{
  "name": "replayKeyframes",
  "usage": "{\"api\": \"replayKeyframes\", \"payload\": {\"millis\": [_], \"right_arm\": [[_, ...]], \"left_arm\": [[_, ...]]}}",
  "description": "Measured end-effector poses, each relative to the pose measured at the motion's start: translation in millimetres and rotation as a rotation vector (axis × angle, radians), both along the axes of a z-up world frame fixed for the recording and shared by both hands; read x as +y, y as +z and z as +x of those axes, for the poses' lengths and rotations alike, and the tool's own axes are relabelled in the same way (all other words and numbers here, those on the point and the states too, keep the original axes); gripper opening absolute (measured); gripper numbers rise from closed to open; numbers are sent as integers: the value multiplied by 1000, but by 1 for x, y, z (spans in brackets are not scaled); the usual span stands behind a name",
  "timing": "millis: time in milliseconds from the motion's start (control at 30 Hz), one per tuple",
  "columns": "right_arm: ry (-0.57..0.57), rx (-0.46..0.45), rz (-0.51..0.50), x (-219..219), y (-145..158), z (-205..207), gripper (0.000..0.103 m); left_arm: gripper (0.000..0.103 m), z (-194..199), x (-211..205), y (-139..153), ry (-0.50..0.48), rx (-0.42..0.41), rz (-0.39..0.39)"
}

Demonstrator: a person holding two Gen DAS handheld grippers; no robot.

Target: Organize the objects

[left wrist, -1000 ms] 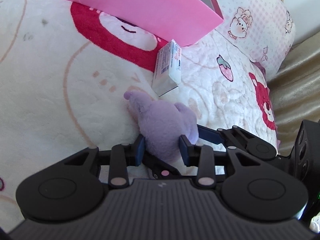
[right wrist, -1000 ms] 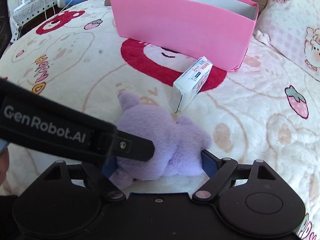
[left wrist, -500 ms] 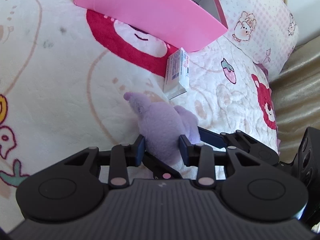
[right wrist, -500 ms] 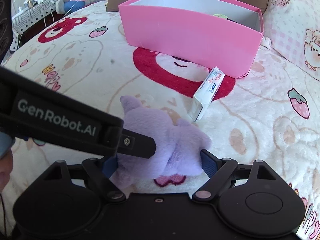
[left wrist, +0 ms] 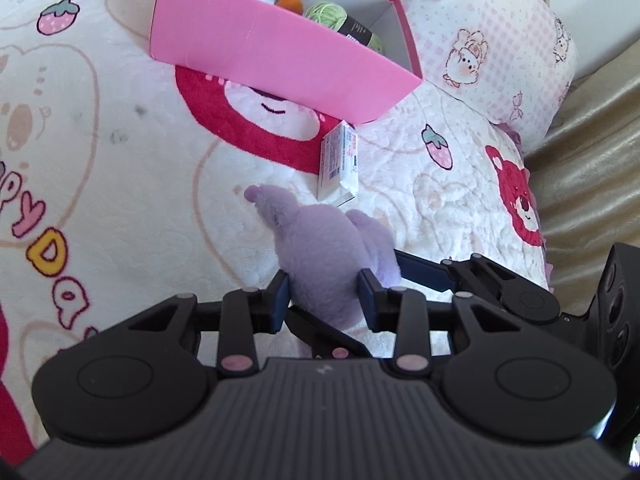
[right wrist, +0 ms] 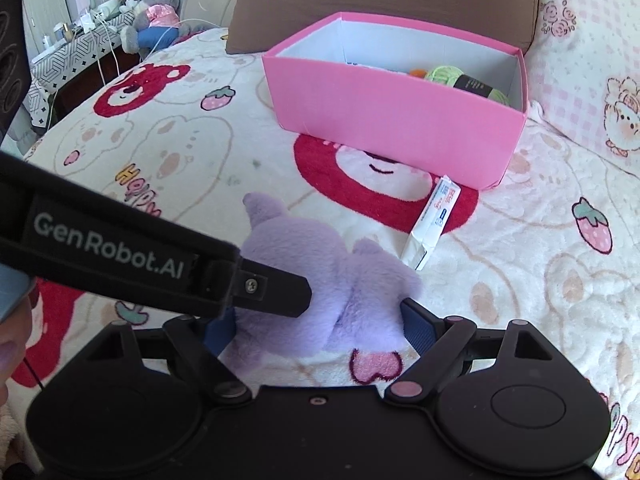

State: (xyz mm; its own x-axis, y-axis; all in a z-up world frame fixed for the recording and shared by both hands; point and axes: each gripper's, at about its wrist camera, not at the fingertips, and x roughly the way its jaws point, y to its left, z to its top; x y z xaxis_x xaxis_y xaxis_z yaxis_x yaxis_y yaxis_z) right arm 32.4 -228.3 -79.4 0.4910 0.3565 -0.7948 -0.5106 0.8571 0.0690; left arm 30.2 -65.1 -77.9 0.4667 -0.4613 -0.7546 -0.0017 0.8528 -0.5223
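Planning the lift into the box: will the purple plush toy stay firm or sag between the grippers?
Probably squashy: the purple plush toy bulges around the left gripper. Its free ear will likely flop. Fuzzy fabric probably resists slipping from the right gripper.

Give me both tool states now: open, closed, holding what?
Left tool: closed on the purple plush toy.
Right tool: jaws wide, pads against the same plush toy's sides, holding it too.

- You're in a home bedroom: a cartoon-bear blanket (right wrist: pixel 160 140) covers the bed.
- Pillows (right wrist: pixel 580 60) sit upper right.
- Plush toys (right wrist: pixel 150 24) crowd a side table (right wrist: pixel 68 64), upper left.
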Motion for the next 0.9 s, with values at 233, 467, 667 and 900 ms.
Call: {"api": "replayKeyframes", "payload": {"millis": [233,467,667,900], "right_arm": [[10,-35,-9,11,25,-6,89],[34,-67,-28,25,52,-10,89],[41,-115,-20,34,77,-15,89],[47,-129,-37,44,99,-5,89]], "left_arm": [[34,-7,11,26,-1,-32,8],[34,-15,23,54,-12,-70,25],[35,-22,30,83,-12,-127,55],[36,-18,35,102,-5,-162,69]]}}
